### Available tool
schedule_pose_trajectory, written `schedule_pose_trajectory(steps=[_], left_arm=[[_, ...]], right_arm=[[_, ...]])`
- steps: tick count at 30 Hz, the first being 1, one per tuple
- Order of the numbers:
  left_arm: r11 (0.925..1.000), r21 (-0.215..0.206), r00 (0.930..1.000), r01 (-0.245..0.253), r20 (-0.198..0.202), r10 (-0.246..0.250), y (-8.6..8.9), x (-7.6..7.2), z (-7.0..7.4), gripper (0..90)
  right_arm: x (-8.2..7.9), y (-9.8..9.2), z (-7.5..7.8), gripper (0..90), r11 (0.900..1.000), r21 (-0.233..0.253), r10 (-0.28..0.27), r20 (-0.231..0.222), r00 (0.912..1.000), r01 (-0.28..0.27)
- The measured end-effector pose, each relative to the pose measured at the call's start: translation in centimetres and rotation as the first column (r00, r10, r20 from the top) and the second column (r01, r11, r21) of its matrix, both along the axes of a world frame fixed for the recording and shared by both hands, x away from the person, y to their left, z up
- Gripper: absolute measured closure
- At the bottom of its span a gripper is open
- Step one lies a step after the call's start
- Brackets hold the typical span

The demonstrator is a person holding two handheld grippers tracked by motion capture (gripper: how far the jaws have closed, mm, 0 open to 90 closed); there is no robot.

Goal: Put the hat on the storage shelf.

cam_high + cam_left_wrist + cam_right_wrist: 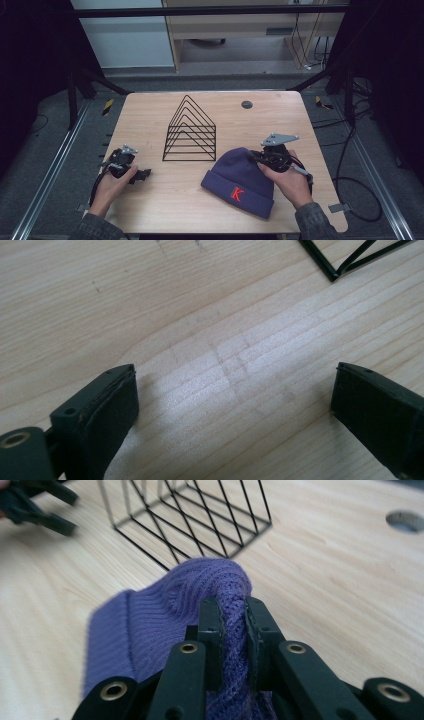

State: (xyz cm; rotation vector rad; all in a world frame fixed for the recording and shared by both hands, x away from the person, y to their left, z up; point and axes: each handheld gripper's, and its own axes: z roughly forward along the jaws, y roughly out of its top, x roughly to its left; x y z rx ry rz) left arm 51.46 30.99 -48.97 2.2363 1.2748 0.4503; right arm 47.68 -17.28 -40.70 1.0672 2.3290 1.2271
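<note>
A purple knit beanie (pixel 239 176) with a red K on its cuff lies on the wooden table (pixel 165 200), front right of centre. My right gripper (pixel 256 156) is shut on the beanie's crown; in the right gripper view the knit (pixel 200 595) bunches up between the jaws of that gripper (pixel 233 607). A black wire rack (pixel 190 131) of triangular dividers stands mid-table, just left of the hat. My left gripper (pixel 144 174) rests low at the front left, open, with bare wood between its pads (pixel 107 400).
A round cable hole (pixel 246 104) sits in the table near the far right edge. The rack's corner (pixel 332 274) lies ahead of the left gripper. Dark metal frame rails run along both sides of the table.
</note>
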Motion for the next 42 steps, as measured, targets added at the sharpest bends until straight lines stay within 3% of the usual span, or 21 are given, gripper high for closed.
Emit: schedule_pose_trajectory(steps=[1, 7, 12, 14, 15, 19, 20, 21, 23, 26, 28, 30, 36, 38, 42], left_arm=[[1.0000, -0.009, 0.9998, 0.002, 0.019, -0.002, -0.1, -0.1, 0.2, 3.7], [0.9992, -0.037, 0.9984, 0.011, 0.057, -0.009, -0.1, -0.3, 0.8, 3.4], [0.9963, -0.085, 0.9933, 0.003, 0.115, 0.007, 0.1, -0.7, 1.9, 3.7], [0.9863, -0.165, 0.9925, -0.004, 0.120, 0.024, 0.2, -0.9, 2.6, 5.2], [0.9769, -0.213, 0.9915, -0.001, 0.127, 0.028, 0.2, -1.0, 3.0, 5.4], [0.9538, -0.301, 0.9799, 0.001, 0.191, 0.059, 0.3, -1.2, 5.8, 7.0], [0.9538, -0.301, 0.9799, 0.001, 0.191, 0.059, 0.3, -1.2, 5.8, 6.9], [0.9414, -0.336, 0.9737, 0.024, 0.221, 0.054, 0.4, -1.2, 7.4, 6.9], [0.9433, -0.328, 0.9669, 0.049, 0.252, 0.037, 0.3, -1.0, 9.1, 6.8], [0.9448, -0.314, 0.9673, 0.093, 0.253, -0.011, 0.1, -0.5, 11.5, 8.0], [0.9458, -0.300, 0.9611, 0.124, 0.273, -0.039, -0.4, -0.1, 12.9, 8.0], [0.9420, -0.300, 0.9564, 0.150, 0.285, -0.062, -1.0, 0.3, 14.0, 7.9], [0.9343, -0.290, 0.9463, 0.207, 0.302, -0.116, -2.9, 1.5, 16.1, 6.9], [0.9263, -0.308, 0.9434, 0.217, 0.310, -0.118, -3.5, 1.7, 16.6, 6.5], [0.9186, -0.322, 0.9406, 0.229, 0.316, -0.124, -4.5, 2.1, 17.3, 5.8]], right_arm=[[-0.9, 0.2, 1.0, 80.1, 1.000, 0.016, 0.015, 0.020, 0.9997, -0.016], [-2.9, 0.9, 3.3, 80.4, 0.997, 0.028, 0.065, 0.081, 0.9946, -0.068], [-3.4, 0.9, 4.9, 80.4, 0.995, 0.023, 0.089, 0.122, 0.9886, -0.092], [-3.4, 0.7, 5.7, 80.4, 0.995, 0.014, 0.096, 0.141, 0.9854, -0.099], [-3.3, 0.5, 6.0, 80.4, 0.995, 0.013, 0.097, 0.148, 0.9842, -0.100], [-2.3, -0.5, 7.7, 80.3, 0.995, 0.025, 0.094, 0.182, 0.9788, -0.100], [-2.0, -0.8, 8.1, 80.3, 0.995, 0.030, 0.090, 0.184, 0.9787, -0.097], [-1.5, -1.1, 8.7, 80.3, 0.995, 0.037, 0.086, 0.192, 0.9776, -0.095], [-0.9, -1.4, 9.6, 80.3, 0.996, 0.040, 0.076, 0.202, 0.9763, -0.086], [0.1, -1.7, 11.0, 80.3, 0.996, 0.043, 0.064, 0.223, 0.9728, -0.075], [0.7, -1.7, 11.9, 80.3, 0.997, 0.040, 0.055, 0.235, 0.9706, -0.066], [1.4, -1.6, 12.8, 80.3, 0.998, 0.036, 0.041, 0.246, 0.9685, -0.051], [3.3, -0.6, 15.2, 80.3, 1.000, 0.005, 0.023, 0.275, 0.9613, -0.025], [3.8, -0.2, 16.0, 80.3, 1.000, 0.006, 0.017, 0.287, 0.9579, -0.020], [4.8, 0.8, 17.1, 80.3, 1.000, -0.006, -0.003, 0.306, 0.9522, 0.005]])
